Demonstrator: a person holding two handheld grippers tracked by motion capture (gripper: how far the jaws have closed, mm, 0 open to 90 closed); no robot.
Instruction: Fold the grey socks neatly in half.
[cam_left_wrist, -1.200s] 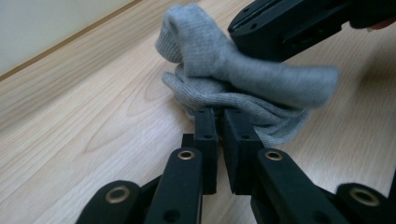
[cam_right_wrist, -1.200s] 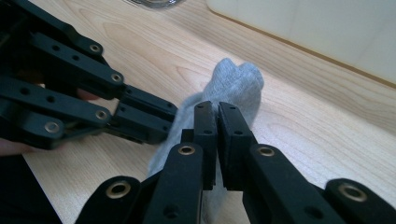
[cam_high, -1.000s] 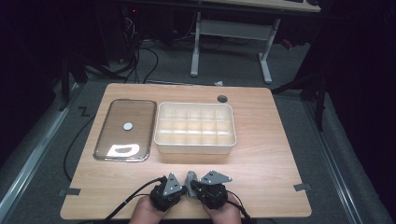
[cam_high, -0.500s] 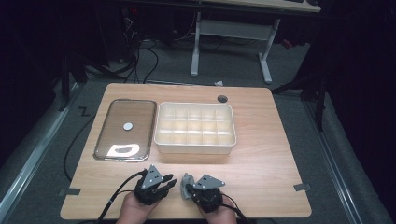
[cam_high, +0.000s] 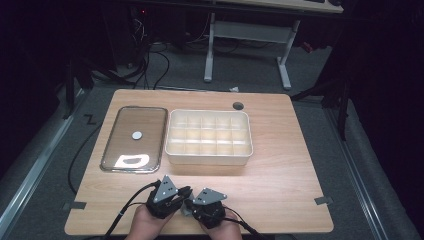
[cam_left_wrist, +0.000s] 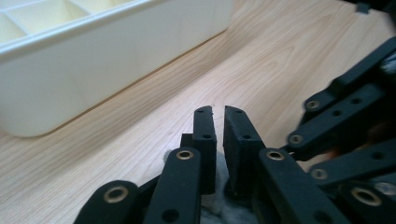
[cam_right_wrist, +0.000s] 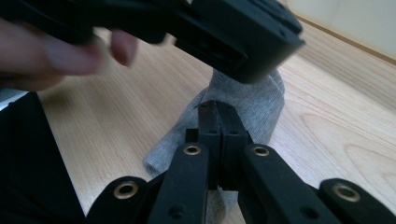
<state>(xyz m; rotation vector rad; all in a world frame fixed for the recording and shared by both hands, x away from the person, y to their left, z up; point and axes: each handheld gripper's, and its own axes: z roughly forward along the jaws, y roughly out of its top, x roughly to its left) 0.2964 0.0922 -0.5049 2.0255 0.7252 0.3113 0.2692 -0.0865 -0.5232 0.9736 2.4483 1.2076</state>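
A pale wooden surface (cam_high: 280, 175) stood in a dark room. Near its front edge lay a grey sock (cam_right_wrist: 243, 105), between the two claws. The right claw (cam_right_wrist: 218, 109) was closed tight over the sock. The left claw (cam_left_wrist: 218, 112), just beside it, had been narrowing to a slim gap, nothing visibly pinched.

Grey sock (cam_right_wrist: 243, 105), cream box (cam_high: 209, 137)
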